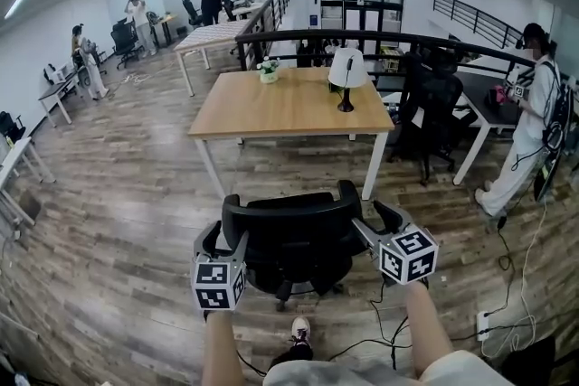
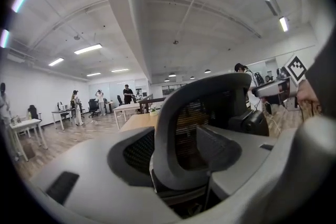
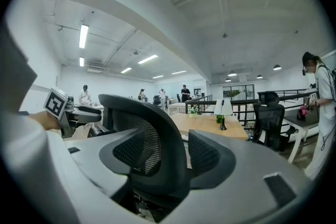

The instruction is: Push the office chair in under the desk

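Observation:
A black mesh office chair (image 1: 291, 240) stands on the wood floor, just short of the near edge of the wooden desk (image 1: 289, 104), with its back toward me. My left gripper (image 1: 226, 236) straddles the left edge of the chair back, jaws open. My right gripper (image 1: 376, 221) straddles the right edge, also open. In the left gripper view the curved back frame (image 2: 210, 92) rises between the wide-apart jaws of the left gripper (image 2: 173, 160). In the right gripper view the chair back (image 3: 142, 113) stands between the spread jaws of the right gripper (image 3: 168, 157), with the desk (image 3: 210, 123) beyond.
On the desk are a white lamp (image 1: 346, 72) and a small potted plant (image 1: 268, 70). Another black chair (image 1: 434, 104) and a standing person (image 1: 529, 122) are to the right. Cables (image 1: 507, 285) lie on the floor at right. My shoe (image 1: 300, 330) is behind the chair.

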A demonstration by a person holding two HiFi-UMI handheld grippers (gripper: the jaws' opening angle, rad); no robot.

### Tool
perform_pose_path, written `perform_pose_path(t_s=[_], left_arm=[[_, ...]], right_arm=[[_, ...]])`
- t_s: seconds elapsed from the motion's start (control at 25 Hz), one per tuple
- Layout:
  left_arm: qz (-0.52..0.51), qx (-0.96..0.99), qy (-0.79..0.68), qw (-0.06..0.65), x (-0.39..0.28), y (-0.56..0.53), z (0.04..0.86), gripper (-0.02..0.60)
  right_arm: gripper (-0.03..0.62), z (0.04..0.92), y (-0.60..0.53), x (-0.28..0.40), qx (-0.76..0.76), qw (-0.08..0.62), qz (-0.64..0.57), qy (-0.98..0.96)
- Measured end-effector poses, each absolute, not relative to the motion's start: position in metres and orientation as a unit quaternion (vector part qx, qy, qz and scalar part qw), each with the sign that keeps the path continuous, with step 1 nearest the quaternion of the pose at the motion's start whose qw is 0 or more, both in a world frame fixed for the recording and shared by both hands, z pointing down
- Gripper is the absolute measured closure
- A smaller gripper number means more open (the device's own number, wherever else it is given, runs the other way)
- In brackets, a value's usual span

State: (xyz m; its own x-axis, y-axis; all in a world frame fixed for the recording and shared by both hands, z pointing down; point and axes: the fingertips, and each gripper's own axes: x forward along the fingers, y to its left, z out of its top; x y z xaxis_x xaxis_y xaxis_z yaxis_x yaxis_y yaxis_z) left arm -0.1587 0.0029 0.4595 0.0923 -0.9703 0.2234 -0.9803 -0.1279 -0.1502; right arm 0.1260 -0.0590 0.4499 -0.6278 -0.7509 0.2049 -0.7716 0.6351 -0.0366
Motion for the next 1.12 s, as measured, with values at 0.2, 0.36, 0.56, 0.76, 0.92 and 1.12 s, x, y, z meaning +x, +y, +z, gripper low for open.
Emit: perform_pose_path(t_s=[0.2,0.36,0.56,0.76,0.92,1.12], left_arm=[[0.144,0.743,-0.652,0.041,-0.169,-0.018,0.478,0.299],[0.141,0.750,-0.645,0.050,-0.175,-0.040,0.485,0.299],[0.129,0.771,-0.621,0.057,-0.176,-0.063,0.488,0.311],[0.128,0.792,-0.593,0.061,-0.175,-0.076,0.487,0.341],[0.125,0.800,-0.584,0.060,-0.179,-0.093,0.486,0.342],[0.112,0.807,-0.577,0.063,-0.186,-0.124,0.488,0.342]], right_arm=[[0.306,0.467,-0.085,0.114,0.416,0.102,0.062,-0.901],[0.303,0.479,-0.107,0.102,0.399,0.112,0.063,-0.908],[0.303,0.482,-0.119,0.093,0.378,0.095,0.064,-0.919],[0.342,0.480,-0.127,0.083,0.353,0.092,0.066,-0.929],[0.350,0.479,-0.142,0.078,0.351,0.093,0.068,-0.929],[0.353,0.480,-0.168,0.073,0.363,0.093,0.067,-0.925]])
